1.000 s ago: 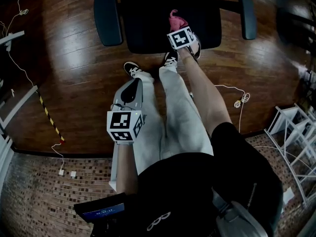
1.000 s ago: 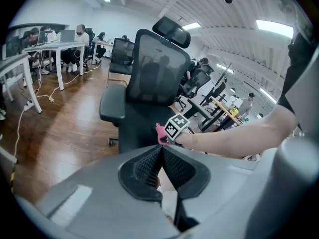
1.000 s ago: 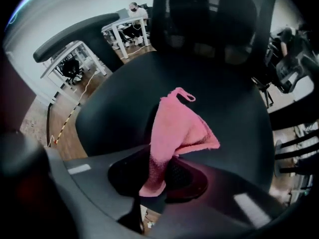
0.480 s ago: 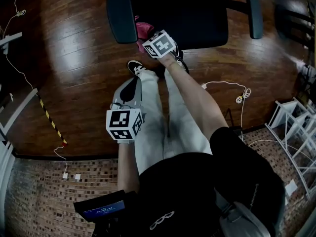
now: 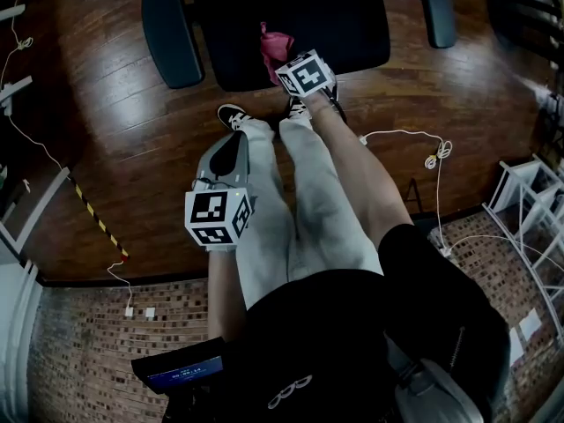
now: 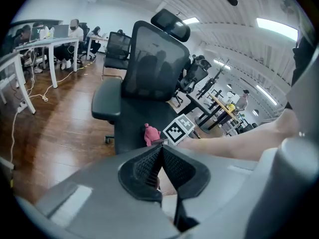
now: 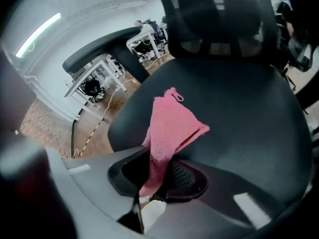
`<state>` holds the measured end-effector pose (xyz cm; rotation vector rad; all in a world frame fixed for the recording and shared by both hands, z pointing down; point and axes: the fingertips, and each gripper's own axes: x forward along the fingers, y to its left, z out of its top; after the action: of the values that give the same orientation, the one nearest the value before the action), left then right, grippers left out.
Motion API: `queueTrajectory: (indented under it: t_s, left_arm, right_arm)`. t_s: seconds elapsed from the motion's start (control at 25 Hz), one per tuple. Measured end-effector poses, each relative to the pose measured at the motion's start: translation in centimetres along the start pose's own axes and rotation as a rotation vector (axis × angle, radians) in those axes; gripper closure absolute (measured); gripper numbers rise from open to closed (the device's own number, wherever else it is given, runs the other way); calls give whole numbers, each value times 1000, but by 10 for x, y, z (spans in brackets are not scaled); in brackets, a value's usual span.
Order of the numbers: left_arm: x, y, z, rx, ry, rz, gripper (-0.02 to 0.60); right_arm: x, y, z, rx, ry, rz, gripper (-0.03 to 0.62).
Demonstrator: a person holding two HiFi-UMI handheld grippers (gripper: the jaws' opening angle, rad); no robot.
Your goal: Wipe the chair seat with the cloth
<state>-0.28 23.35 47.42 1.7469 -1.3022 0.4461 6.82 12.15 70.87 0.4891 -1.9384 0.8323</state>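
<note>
A black office chair seat [image 5: 291, 25] fills the top of the head view, and the same chair seat [image 7: 239, 113] spreads across the right gripper view. My right gripper [image 5: 286, 67] sits at the seat's front edge, shut on a pink cloth [image 5: 275, 46]. That cloth [image 7: 167, 133] lies forward from the jaws onto the seat. My left gripper [image 5: 231, 161] hangs low beside the person's left leg, away from the chair, jaws shut with nothing between them. The left gripper view shows the chair [image 6: 144, 88], the pink cloth [image 6: 151, 133] and the right gripper's marker cube [image 6: 179, 129].
Two dark armrests [image 5: 170, 32] [image 5: 438, 9] flank the seat. The person's legs and shoes [image 5: 233, 117] stand on the wooden floor before the chair. White cables [image 5: 414, 148] trail on the floor at right, a white rack [image 5: 533, 227] stands far right, and desks [image 6: 35, 49] stand with people behind.
My right gripper with the cloth swept from the seat's middle to its left front, then back toward the middle. The left gripper stayed put.
</note>
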Motion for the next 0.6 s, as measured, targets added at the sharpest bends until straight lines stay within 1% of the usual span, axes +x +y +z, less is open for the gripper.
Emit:
queueTrajectory:
  t_s: [0.12, 0.32, 0.6]
  left_arm:
    - [17, -32, 1, 27, 20, -26, 588]
    - [47, -84, 4, 75, 45, -67, 588]
    - [79, -141, 8, 125, 62, -104, 588]
  right_arm:
    - [-24, -54, -24, 67, -1, -53, 531]
    - [-69, -130, -52, 110, -21, -128, 531]
    - [-138, -217, -90, 166, -51, -252, 531]
